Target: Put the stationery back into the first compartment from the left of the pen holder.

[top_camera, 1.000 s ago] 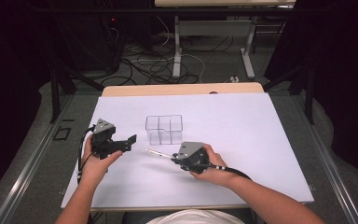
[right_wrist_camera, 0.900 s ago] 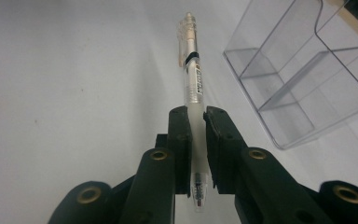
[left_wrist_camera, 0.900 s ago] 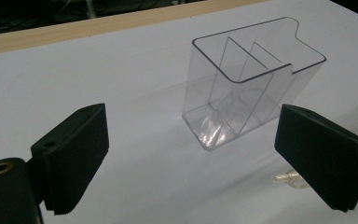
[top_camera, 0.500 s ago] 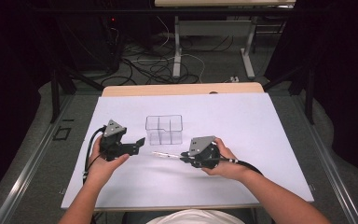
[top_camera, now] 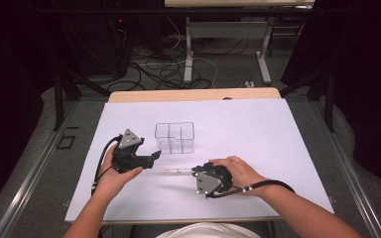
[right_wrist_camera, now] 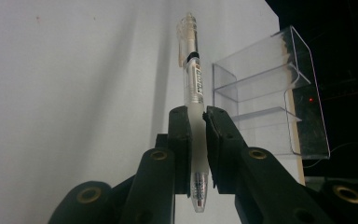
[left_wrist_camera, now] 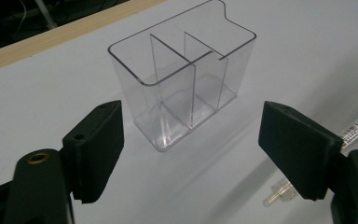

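Your right gripper (right_wrist_camera: 196,135) clenched a clear pen (right_wrist_camera: 193,79) between its fingers, level above the worktop (top_camera: 278,139). Your left gripper (left_wrist_camera: 191,140) stood released, the clear divided organizer (left_wrist_camera: 182,79) just beyond its fingers.

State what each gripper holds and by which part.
The right gripper is shut on the pen, near its tip end. The left gripper is open, holding nothing.

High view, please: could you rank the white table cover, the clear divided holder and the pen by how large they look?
1. White table cover, by far the largest.
2. Clear divided holder, standing on it.
3. Pen, a thin sliver held in the right gripper; part of it is hidden between the jaws.
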Motion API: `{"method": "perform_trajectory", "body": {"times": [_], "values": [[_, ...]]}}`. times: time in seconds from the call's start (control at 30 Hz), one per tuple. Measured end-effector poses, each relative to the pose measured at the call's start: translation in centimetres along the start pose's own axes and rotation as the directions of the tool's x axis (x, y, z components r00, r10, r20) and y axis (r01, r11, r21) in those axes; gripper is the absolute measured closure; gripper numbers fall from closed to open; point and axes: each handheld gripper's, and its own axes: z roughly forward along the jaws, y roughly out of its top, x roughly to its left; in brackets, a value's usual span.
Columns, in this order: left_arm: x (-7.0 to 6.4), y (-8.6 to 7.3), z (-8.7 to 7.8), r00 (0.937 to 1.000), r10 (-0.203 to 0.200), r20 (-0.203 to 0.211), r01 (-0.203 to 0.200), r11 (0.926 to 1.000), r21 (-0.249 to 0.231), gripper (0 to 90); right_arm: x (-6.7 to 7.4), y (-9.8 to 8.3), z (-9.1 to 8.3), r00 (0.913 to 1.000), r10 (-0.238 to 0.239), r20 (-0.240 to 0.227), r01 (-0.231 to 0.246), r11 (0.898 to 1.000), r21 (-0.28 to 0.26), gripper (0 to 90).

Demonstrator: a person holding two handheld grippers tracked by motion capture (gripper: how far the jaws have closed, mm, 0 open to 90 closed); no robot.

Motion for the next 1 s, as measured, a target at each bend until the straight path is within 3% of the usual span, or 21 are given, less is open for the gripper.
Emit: {"method": "perform_trajectory", "body": {"times": [0.03,0.17,0.2,0.23,0.3,0.37,0.43,0.53,0.57,0.63,0.67,0.8,0.83,0.9,1.0], "values": [[-0.2,0.0,0.1,1.0,0.001,0.001,-0.001,1.0,-0.009,25.4,0.0,0.1,0.0,1.0,-0.005,-0.008,0.005,1.0,-0.003,80.5],[-0.8,0.5,0.1,0.9974,0.067,0.025,-0.067,0.9976,0.015,27.9,-0.3,0.2,0.2,0.9994,-0.013,-0.033,0.012,1.0,-0.012,80.5],[-0.9,0.7,0.0,0.9964,0.076,0.038,-0.077,0.9966,0.029,28.8,-0.4,0.2,0.2,0.9991,0.009,-0.042,-0.009,1.0,-0.011,80.5],[-0.9,0.9,-0.1,0.9949,0.084,0.055,-0.087,0.9954,0.041,29.3,-0.6,0.2,0.3,0.9988,-0.002,-0.049,0.001,1.0,-0.017,80.5],[-1.2,1.3,0.0,0.9923,0.098,0.076,-0.101,0.9942,0.037,30.7,-0.7,0.1,0.3,0.9981,0.018,-0.06,-0.019,1.0,-0.02,80.5],[-1.4,1.6,0.0,0.9864,0.134,0.096,-0.139,0.9889,0.052,30.8,-0.9,0.1,0.4,0.9981,0.004,-0.062,-0.005,1.0,-0.024,80.5],[-1.6,1.9,0.0,0.9816,0.152,0.116,-0.16,0.9848,0.067,31.1,-0.8,0.0,0.4,0.9969,0.043,-0.066,-0.044,0.999,-0.021,80.5],[-1.8,2.1,0.2,0.9716,0.183,0.15,-0.197,0.9763,0.089,31.1,-1.0,0.0,0.5,0.9965,0.031,-0.077,-0.033,0.999,-0.025,80.5],[-1.9,2.2,0.4,0.9674,0.194,0.163,-0.211,0.9723,0.1,32.2,-1.0,0.0,0.6,0.9936,0.045,-0.104,-0.048,0.999,-0.025,80.5],[-1.9,2.4,0.7,0.9604,0.212,0.181,-0.236,0.9643,0.121,32.5,-1.0,-0.1,0.6,0.9927,0.057,-0.106,-0.06,0.998,-0.025,80.5],[-2.0,2.4,0.8,0.9608,0.212,0.179,-0.234,0.9651,0.117,32.6,-1.1,-0.2,0.7,0.9912,0.057,-0.12,-0.06,0.998,-0.028,80.5],[-2.0,2.8,1.1,0.948,0.231,0.219,-0.263,0.9554,0.134,33.4,-1.3,-0.5,0.8,0.9838,0.1,-0.149,-0.103,0.994,-0.017,80.5],[-2.2,2.8,1.2,0.9482,0.223,0.226,-0.257,0.9572,0.133,33.7,-1.5,-0.6,1.0,0.9841,0.09,-0.153,-0.095,0.995,-0.025,80.5],[-2.3,2.8,1.3,0.9437,0.23,0.238,-0.267,0.9536,0.139,34.5,-1.7,-0.7,1.0,0.9808,0.1,-0.168,-0.104,0.994,-0.02,80.5],[-2.5,2.9,1.6,0.9294,0.26,0.262,-0.307,0.9388,0.156,37.6,-1.8,-0.8,1.1,0.9789,0.103,-0.176,-0.109,0.994,-0.022,80.5]]}}
